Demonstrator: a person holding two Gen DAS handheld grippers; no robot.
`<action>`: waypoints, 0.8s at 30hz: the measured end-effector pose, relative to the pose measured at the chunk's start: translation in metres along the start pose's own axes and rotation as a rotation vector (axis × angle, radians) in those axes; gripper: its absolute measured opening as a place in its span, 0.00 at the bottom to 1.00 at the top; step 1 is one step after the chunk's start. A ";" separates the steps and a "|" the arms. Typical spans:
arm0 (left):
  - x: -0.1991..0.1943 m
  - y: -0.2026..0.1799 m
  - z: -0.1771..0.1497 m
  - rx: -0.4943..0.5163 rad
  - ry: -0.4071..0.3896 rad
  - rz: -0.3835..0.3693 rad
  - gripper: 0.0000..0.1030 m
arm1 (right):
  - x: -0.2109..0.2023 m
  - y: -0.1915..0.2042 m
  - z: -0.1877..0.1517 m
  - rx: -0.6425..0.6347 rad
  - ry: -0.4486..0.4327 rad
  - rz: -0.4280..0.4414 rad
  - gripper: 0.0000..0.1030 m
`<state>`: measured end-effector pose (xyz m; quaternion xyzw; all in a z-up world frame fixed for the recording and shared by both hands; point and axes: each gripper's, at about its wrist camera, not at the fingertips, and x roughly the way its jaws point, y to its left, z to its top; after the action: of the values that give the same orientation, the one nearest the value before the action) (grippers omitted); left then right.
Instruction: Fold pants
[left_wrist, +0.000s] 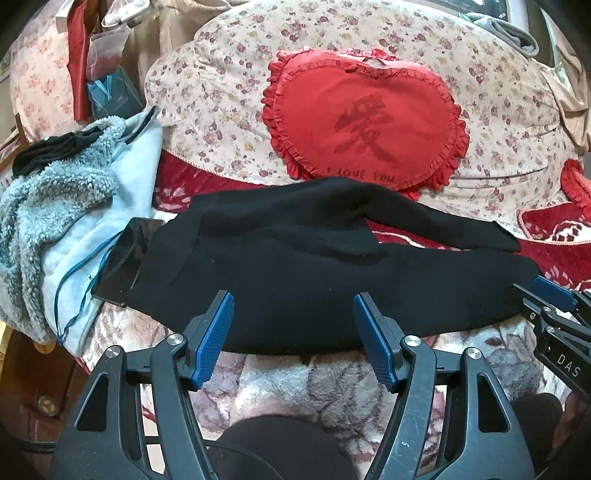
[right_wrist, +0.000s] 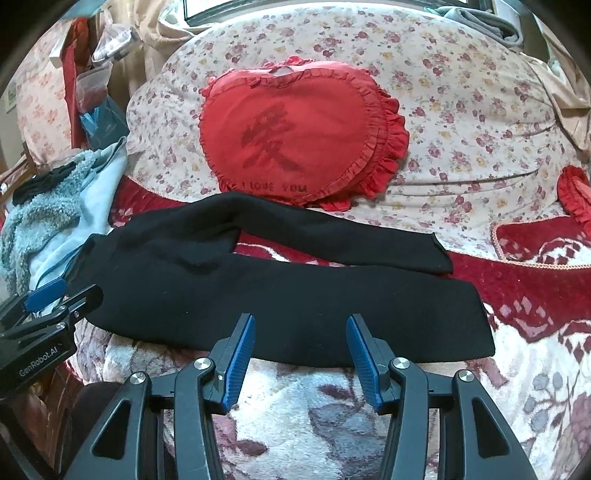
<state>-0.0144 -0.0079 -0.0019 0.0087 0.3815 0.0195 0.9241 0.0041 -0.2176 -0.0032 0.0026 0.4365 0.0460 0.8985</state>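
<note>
Black pants (left_wrist: 295, 266) lie flat across the bed, waist at the left, two legs running right; they also show in the right wrist view (right_wrist: 280, 291). The far leg (right_wrist: 332, 236) splays away from the near leg. My left gripper (left_wrist: 293, 314) is open and empty, hovering at the pants' near edge by the waist end. My right gripper (right_wrist: 300, 332) is open and empty at the near edge of the near leg. Each gripper shows at the side of the other's view, the right one (left_wrist: 550, 295) and the left one (right_wrist: 48, 299).
A red heart-shaped cushion (left_wrist: 362, 118) rests on a floral quilt (left_wrist: 221, 110) behind the pants. A light blue fleece garment (left_wrist: 66, 206) and a dark phone (left_wrist: 125, 258) lie at the left. The bed cover (right_wrist: 332, 413) is red and white.
</note>
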 end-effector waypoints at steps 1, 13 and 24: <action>0.000 -0.001 0.000 0.004 -0.003 0.003 0.65 | 0.000 0.000 -0.001 -0.001 -0.001 0.001 0.48; 0.001 0.005 -0.007 -0.017 -0.068 0.011 0.65 | 0.003 0.005 -0.002 -0.006 0.013 0.009 0.48; -0.004 0.009 -0.020 -0.024 -0.182 0.049 0.65 | 0.005 0.006 -0.005 -0.001 0.019 0.018 0.48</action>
<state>-0.0315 0.0015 -0.0130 0.0085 0.2952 0.0459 0.9543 0.0026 -0.2111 -0.0096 0.0055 0.4449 0.0545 0.8939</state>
